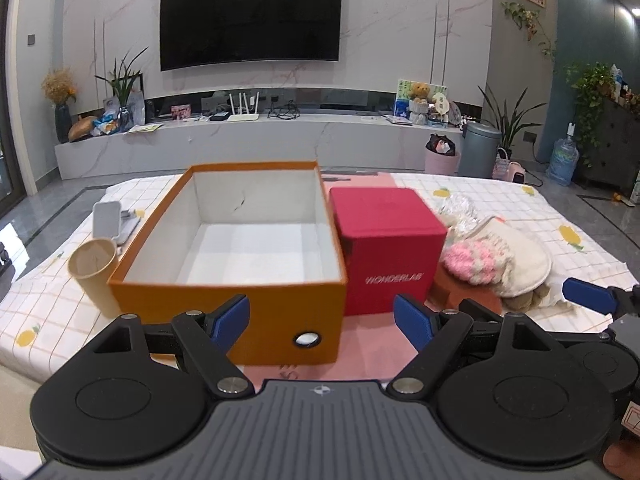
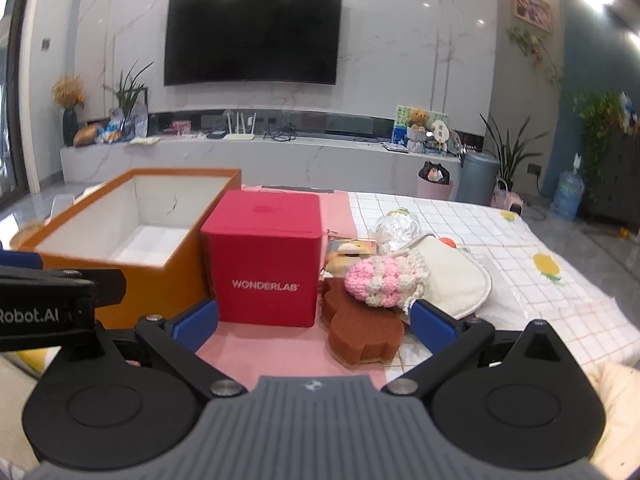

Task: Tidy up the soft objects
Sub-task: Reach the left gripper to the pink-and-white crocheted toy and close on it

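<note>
Looking along the left gripper [image 1: 322,322], the left wrist view showed its two blue-padded fingers [image 1: 232,316] spread wide apart and holding nothing. Between and just beyond them stood the near end wall of an open orange box [image 1: 224,312], its white inside bare, with a round metal-rimmed hole low on that wall. A red cube box [image 1: 386,248] marked WONDERLAB stood touching the orange box's right side. To the right of the cube lay the pile of soft things: a pink and white crocheted piece [image 1: 474,260] resting on a cream cloth pad [image 1: 524,264], with crinkled clear wrapping [image 1: 458,206] behind. A brown paper cup [image 1: 94,268] stood just left of the orange box, and a small grey case [image 1: 107,218] lay behind it. A blue finger of the right gripper [image 1: 590,296] showed at the right edge. All sat on a checked cloth [image 1: 560,216] with lemon prints.

In the right wrist view, the right gripper [image 2: 316,326] also had its fingers [image 2: 434,328] wide apart and empty. A brown sponge [image 2: 362,332] lay between them, just ahead, touching neither pad. The crocheted piece [image 2: 374,280] rested on the sponge's far part and against the cream pad [image 2: 452,276]. The red cube [image 2: 266,264] stood left of the sponge, the orange box [image 2: 132,280] beyond it. The left gripper's black body [image 2: 48,300] crossed the left edge in front of the orange box.
</note>
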Motion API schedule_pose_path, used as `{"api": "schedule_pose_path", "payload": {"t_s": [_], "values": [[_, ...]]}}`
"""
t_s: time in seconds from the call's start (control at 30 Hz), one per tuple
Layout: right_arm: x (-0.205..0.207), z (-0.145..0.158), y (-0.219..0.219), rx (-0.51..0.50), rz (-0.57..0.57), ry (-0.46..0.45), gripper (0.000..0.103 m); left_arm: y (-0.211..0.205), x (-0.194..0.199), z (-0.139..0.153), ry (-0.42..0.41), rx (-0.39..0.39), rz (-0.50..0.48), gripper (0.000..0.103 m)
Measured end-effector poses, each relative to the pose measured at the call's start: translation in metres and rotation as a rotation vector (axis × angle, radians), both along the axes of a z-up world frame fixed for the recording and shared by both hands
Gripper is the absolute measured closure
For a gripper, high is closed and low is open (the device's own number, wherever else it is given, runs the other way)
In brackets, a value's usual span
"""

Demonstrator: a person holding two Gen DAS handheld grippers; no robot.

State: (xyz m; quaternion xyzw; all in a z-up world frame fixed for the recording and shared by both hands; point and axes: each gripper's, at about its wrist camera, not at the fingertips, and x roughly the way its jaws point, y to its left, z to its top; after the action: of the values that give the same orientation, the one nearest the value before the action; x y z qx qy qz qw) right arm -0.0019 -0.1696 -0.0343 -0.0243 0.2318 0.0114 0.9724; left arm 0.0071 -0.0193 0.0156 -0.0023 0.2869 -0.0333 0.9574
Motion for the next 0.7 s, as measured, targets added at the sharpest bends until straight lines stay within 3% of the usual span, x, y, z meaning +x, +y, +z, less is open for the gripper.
{"api": "schedule_pose_path", "payload": {"t_s": [0.27,0.37,0.47,0.53,0.7], "values": [[0.01,0.03,-0.059,0.008,-0.124,-0.022,0.003,-0.038,0.026,0.022,-0.042,0.047,-0.081,0.007],[0.023,0.045,-0.099,0.076,-0.088,0.025,0.003,-0.062,0.041,0.024,-0.031,0.065,-0.238,0.007],[0.046,0.055,-0.131,0.045,-0.129,0.045,0.003,-0.085,0.053,0.018,-0.05,0.079,-0.394,0.007],[0.061,0.058,-0.148,0.032,-0.182,0.042,0.003,-0.102,0.059,0.009,-0.086,0.146,-0.476,0.006],[0.093,0.038,-0.185,0.152,-0.245,0.088,0.003,-0.145,0.072,-0.025,-0.127,0.394,-0.718,0.006]]}}
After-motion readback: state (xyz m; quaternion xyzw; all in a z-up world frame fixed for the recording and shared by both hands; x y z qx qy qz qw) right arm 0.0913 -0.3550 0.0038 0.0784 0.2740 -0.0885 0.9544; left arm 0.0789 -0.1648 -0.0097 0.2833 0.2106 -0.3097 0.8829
